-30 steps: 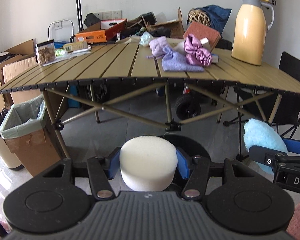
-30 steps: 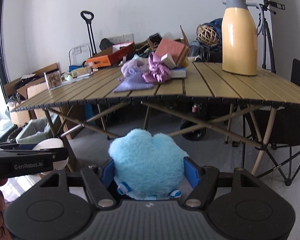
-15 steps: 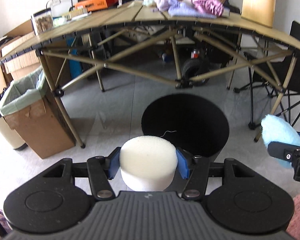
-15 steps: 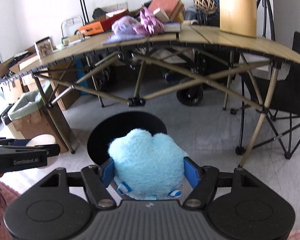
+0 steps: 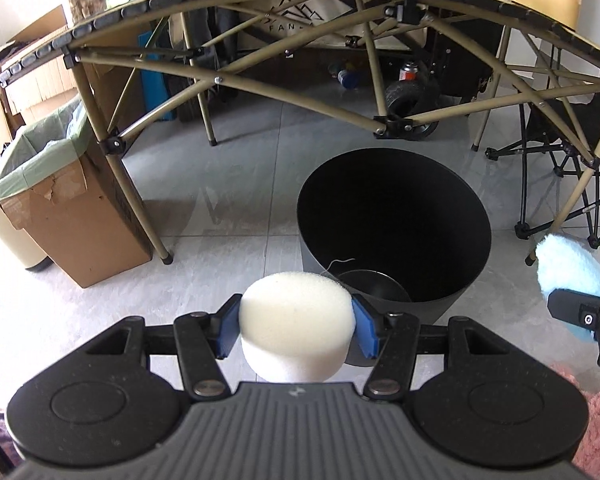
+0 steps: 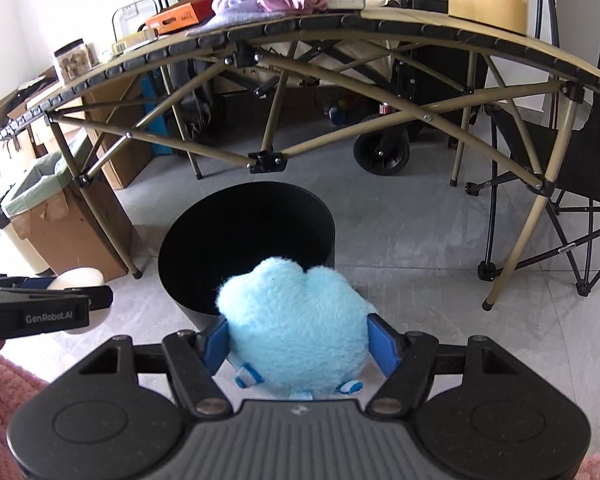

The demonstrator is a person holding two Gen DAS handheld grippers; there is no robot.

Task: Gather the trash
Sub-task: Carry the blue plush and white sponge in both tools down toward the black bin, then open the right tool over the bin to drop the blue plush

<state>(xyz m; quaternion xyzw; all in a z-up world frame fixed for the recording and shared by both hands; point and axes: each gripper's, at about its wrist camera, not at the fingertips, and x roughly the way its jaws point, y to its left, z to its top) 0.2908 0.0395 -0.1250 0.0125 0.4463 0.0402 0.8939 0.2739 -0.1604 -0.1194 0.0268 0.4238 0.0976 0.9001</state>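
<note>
The left gripper [image 5: 296,330] clamps a white foam puck [image 5: 296,316] by its round sides, just short of the near rim of the black bin [image 5: 476,216]. The right gripper [image 6: 298,346] squeezes a fluffy blue plush [image 6: 296,320] above that rim. Both look light, soft and squashy, so a mid-body pinch seems safest.

"genrobot.ai" on the left gripper [image 6: 84,298] (white lettering); "fan" partly readable on the bag [image 5: 296,20].
</note>
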